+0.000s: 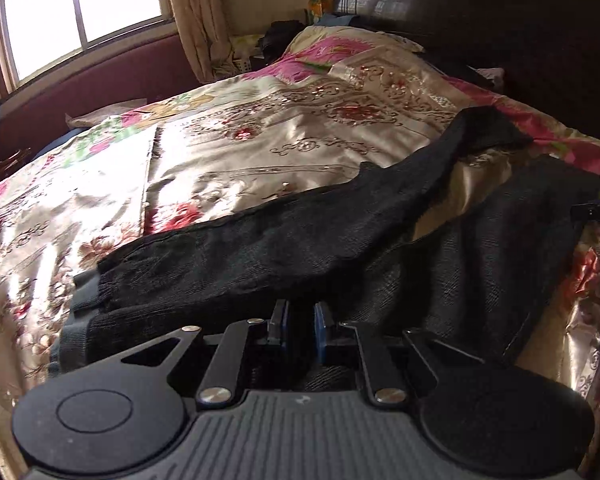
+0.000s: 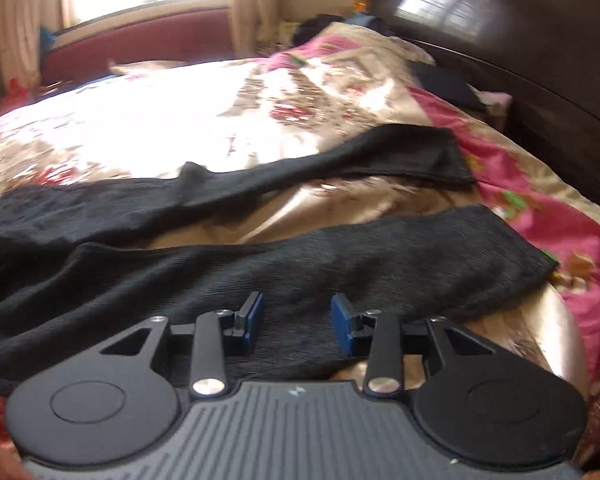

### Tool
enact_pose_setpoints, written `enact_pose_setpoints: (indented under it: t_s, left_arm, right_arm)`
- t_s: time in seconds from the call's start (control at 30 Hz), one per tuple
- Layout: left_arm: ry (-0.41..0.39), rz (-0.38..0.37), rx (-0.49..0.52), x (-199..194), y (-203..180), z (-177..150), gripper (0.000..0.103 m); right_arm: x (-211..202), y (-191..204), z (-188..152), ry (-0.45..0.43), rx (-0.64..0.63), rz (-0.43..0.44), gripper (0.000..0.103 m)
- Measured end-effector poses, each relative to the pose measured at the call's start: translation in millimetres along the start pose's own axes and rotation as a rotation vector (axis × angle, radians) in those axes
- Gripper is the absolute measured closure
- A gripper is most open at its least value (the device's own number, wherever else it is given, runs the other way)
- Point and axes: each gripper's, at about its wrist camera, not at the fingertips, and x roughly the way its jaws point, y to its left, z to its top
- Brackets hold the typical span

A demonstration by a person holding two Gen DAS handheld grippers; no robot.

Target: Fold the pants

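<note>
Black pants [image 1: 260,248] lie spread on a floral satin bedspread [image 1: 260,148]. Their waistband [image 1: 76,320] is at the left and the two legs splay apart toward the right. My left gripper [image 1: 300,324] hovers just over the pants near the waist. Its blue pads stand a narrow gap apart, with no cloth pinched between them. In the right wrist view the near leg [image 2: 300,264] runs across under my right gripper [image 2: 298,316], which is open and holds nothing. The far leg [image 2: 380,156] lies beyond it, ending in a cuff at the right.
A dark wooden headboard [image 1: 500,20] rises at the right end of the bed. A window [image 1: 80,0] with curtains and a maroon padded ledge [image 1: 100,80] lie beyond the far side. Clothes and clutter are heaped near the pillow [image 1: 284,36]. Bare bedspread [image 2: 140,128] stretches behind the pants.
</note>
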Motion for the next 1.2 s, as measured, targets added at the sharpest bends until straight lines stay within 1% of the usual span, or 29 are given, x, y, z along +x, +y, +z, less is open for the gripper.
enact_pose_setpoints:
  t_s: [0.03,0.07,0.1,0.13,0.17,0.23,0.27,0.3,0.33,0.37,0.4,0.5,0.53,0.57,0.63,0.67,0.7,0.8,0.87,0.93,0.97,1.03,1.1,1.17,1.2]
  left_arm:
    - [0.002,-0.05,0.013,14.7,-19.6,6.7,0.074]
    - [0.009,-0.08,0.027,25.2,-33.4,11.5,0.074]
    - [0.016,-0.106,0.041,33.6,-44.2,14.3,0.074]
    - [0.025,-0.139,0.071,45.2,-61.5,18.2,0.074]
    - [0.036,-0.154,0.092,53.1,-73.5,19.3,0.074]
    - [0.079,-0.195,0.116,67.7,-92.1,18.7,0.074]
    - [0.099,-0.208,0.123,73.2,-97.1,17.6,0.074]
    - [0.126,-0.216,0.133,79.8,-102.7,14.7,0.074]
    - [0.139,-0.216,0.142,83.1,-106.0,11.5,0.074]
    - [0.145,-0.219,0.147,85.2,-107.4,9.5,0.073]
    - [0.15,-0.226,0.14,86.5,-105.8,7.5,0.072]
    - [0.156,-0.254,0.092,83.5,-96.1,10.2,0.072]
    - [0.148,-0.259,0.088,79.1,-91.4,11.2,0.072]
    - [0.133,-0.259,0.09,74.0,-86.1,12.8,0.071]
    - [0.092,-0.232,0.109,60.9,-71.6,17.1,0.071]
    - [0.073,-0.219,0.117,55.5,-63.2,19.6,0.071]
    - [0.057,-0.205,0.126,50.7,-54.0,22.2,0.069]
    - [0.014,-0.131,0.156,41.2,-13.6,30.6,0.064]
    - [0.01,-0.086,0.171,41.2,12.5,34.3,0.059]
    - [0.005,-0.043,0.186,44.7,36.7,35.2,0.054]
    - [0.008,-0.021,0.194,49.0,52.0,36.0,0.052]
    - [0.022,-0.008,0.175,60.2,81.6,39.2,0.05]
    - [0.037,0.007,0.16,72.7,105.0,42.3,0.05]
    - [0.063,0.036,0.158,88.9,131.9,44.8,0.05]
    - [0.078,0.04,0.164,96.2,143.1,46.4,0.05]
  right_arm:
    - [5.2,-17.6,1.1,0.0,0.055,-0.038,0.064]
    - [11.5,-38.1,2.8,0.004,0.11,-0.082,0.064]
    - [18.5,-54.0,4.6,0.008,0.151,-0.102,0.062]
    - [25.1,-68.0,6.4,0.011,0.193,-0.111,0.062]
    - [32.6,-81.1,7.6,0.019,0.24,-0.116,0.062]
    - [45.8,-97.7,9.4,0.035,0.301,-0.121,0.064]
    - [51.6,-103.4,10.9,0.042,0.307,-0.141,0.069]
    - [56.0,-109.6,11.4,0.052,0.321,-0.165,0.079]
    - [58.0,-115.5,11.7,0.064,0.342,-0.162,0.086]
    - [58.5,-119.2,11.9,0.075,0.354,-0.151,0.088]
    - [57.2,-119.9,11.9,0.08,0.344,-0.15,0.09]
    - [51.7,-111.6,13.7,0.084,0.252,-0.203,0.089]
    - [48.3,-108.2,14.8,0.09,0.225,-0.229,0.089]
    - [43.5,-105.1,16.0,0.082,0.202,-0.238,0.086]
    - [29.9,-92.4,20.5,0.042,0.142,-0.238,0.085]
    - [24.0,-82.2,25.8,0.015,0.093,-0.216,0.082]
    - [21.4,-69.5,31.6,0.0,0.032,-0.171,0.079]
    - [29.6,-16.9,51.7,0.007,-0.183,0.013,0.079]
    - [46.1,30.9,65.9,0.034,-0.334,0.17,0.077]
    - [65.6,77.2,77.9,0.034,-0.483,0.298,0.075]
    - [75.8,98.5,84.0,0.031,-0.554,0.343,0.074]
    - [99.1,138.0,97.7,0.051,-0.669,0.407,0.071]
    - [123.6,172.9,110.6,0.081,-0.765,0.456,0.07]
    - [149.1,201.2,120.8,0.115,-0.839,0.477,0.07]
    - [160.2,213.7,123.9,0.149,-0.871,0.488,0.069]
